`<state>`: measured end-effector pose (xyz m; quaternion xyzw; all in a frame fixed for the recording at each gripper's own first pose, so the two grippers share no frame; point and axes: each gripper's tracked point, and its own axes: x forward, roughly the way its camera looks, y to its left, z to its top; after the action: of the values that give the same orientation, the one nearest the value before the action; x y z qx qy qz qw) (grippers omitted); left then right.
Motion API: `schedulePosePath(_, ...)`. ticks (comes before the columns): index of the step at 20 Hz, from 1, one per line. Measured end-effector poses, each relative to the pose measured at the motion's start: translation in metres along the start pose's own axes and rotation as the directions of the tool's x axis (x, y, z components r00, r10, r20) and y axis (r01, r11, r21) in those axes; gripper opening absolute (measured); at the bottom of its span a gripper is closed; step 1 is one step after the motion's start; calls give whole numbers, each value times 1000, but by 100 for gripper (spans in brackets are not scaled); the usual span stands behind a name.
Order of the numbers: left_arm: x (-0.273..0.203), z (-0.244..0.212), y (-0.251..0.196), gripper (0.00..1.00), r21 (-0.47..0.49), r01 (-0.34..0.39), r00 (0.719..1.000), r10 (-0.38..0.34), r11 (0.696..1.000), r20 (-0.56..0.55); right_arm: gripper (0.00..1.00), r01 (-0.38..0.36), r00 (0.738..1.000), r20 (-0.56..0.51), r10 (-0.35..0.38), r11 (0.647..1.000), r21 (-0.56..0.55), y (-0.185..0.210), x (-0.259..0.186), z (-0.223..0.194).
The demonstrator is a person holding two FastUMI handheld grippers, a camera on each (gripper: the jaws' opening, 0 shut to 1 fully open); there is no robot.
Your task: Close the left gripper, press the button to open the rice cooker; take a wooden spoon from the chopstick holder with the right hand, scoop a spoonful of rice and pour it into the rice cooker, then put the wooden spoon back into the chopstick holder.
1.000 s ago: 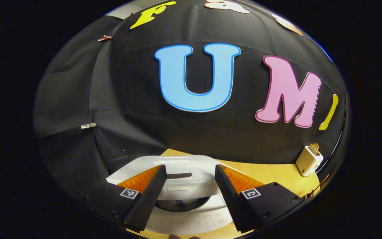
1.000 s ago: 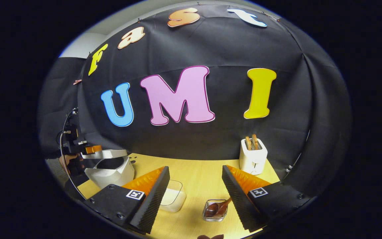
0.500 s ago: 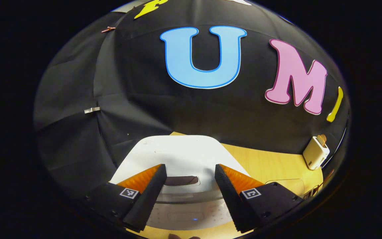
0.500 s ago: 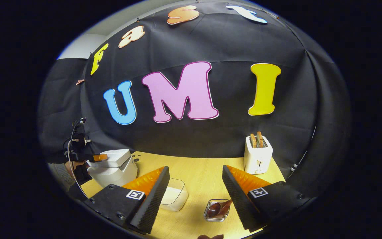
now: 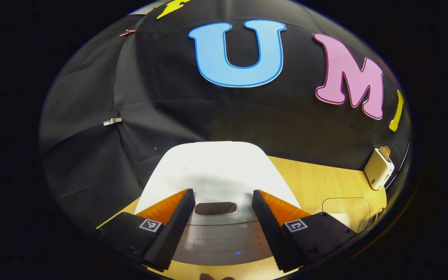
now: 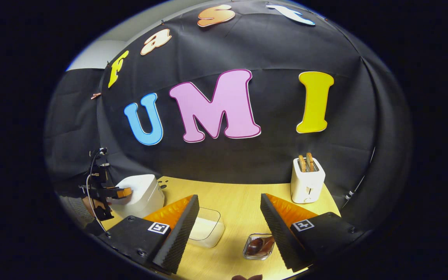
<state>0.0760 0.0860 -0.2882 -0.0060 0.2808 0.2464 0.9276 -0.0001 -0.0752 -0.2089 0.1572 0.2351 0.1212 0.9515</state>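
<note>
L gripper [image 5: 221, 225] spread wide – cooker [image 5: 216, 175] lid down, button [image 5: 216, 208] dead ahead btwn its fingers – R gripper [image 6: 228, 229] open too.

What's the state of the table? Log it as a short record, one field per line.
rice cooker: white, lid down
left gripper: open, over the cooker's front edge
right gripper: open, holding nothing, above the table
wooden spoon: lying in the chopstick holder
rice container: clear, lidless, left of the holder
toaster: at the back, two slices up
</note>
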Motion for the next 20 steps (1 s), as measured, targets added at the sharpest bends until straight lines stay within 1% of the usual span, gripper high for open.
schedulePosePath(2,-1,3,0,99,8,2,1000,-2,1000,1,98,0,1000,5,0,1000,-4,2,-1,1)
schedulePosePath(6,-12,7,0,98,-43,39,999,-37,998,33,98,11,1000,11,-11,1000,6,2,-4,1)
schedulePosePath(8,-19,9,4,97,-51,50,998,-48,997,41,98,13,1000,5,-13,1000,9,4,-5,-2)
schedulePosePath(10,-26,19,5,94,-61,72,995,-67,996,71,98,14,1000,5,-14,1000,-1,7,-6,-2)
schedulePosePath(12,-37,28,4,95,-57,97,991,-92,994,96,98,10,1000,-1,-10,1000,-5,11,-6,-4)
schedulePosePath(13,-41,32,5,95,-49,100,990,-95,994,104,100,6,1000,0,-6,1000,-3,14,-6,-4)
schedulePosePath(14,-44,35,5,96,-38,101,989,-96,994,115,98,5,1000,0,-5,1000,-5,16,-5,-3)
schedulePosePath(15,-50,40,5,96,-26,106,986,-102,994,129,98,2,1000,2,-2,1000,-7,19,-5,-3)
schedulePosePath(18,-73,59,-7,95,-4,164,970,-160,986,184,98,-3,1000,4,3,1000,-14,24,-5,-3)
schedulePosePath(20,-93,74,-17,95,-1,221,948,-215,975,234,98,-2,1000,11,2,1000,-12,27,-6,-1)
